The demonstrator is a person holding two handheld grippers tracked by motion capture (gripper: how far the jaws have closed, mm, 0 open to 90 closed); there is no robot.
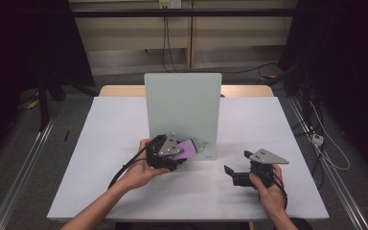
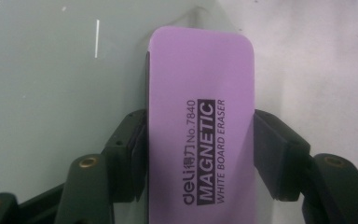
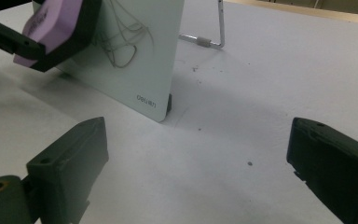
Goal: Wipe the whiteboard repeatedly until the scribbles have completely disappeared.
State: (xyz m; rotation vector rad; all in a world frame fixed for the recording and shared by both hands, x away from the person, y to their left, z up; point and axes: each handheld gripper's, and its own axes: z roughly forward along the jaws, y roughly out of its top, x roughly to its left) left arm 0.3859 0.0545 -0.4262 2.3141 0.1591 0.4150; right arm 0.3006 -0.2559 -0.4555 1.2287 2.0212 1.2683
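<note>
Eraser (image 2: pixel 200 121), a small purple block that looks light and stiff with a soft dark wiping side, sits pinched by its two long edges in the left gripper (image 1: pixel 168 154), right up against the near face of the standing whiteboard (image 1: pixel 182 103) by some scribbles (image 3: pixel 121 44). Those flat edges look like the best place to hold, since the smooth top might slip. Over to the right, the right gripper (image 3: pixel 196 154) rests on the table (image 1: pixel 100 158) with its jaws wide apart, holding nothing

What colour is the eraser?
Purple, with dark lettering; the eraser shows best in the left gripper view.
</note>
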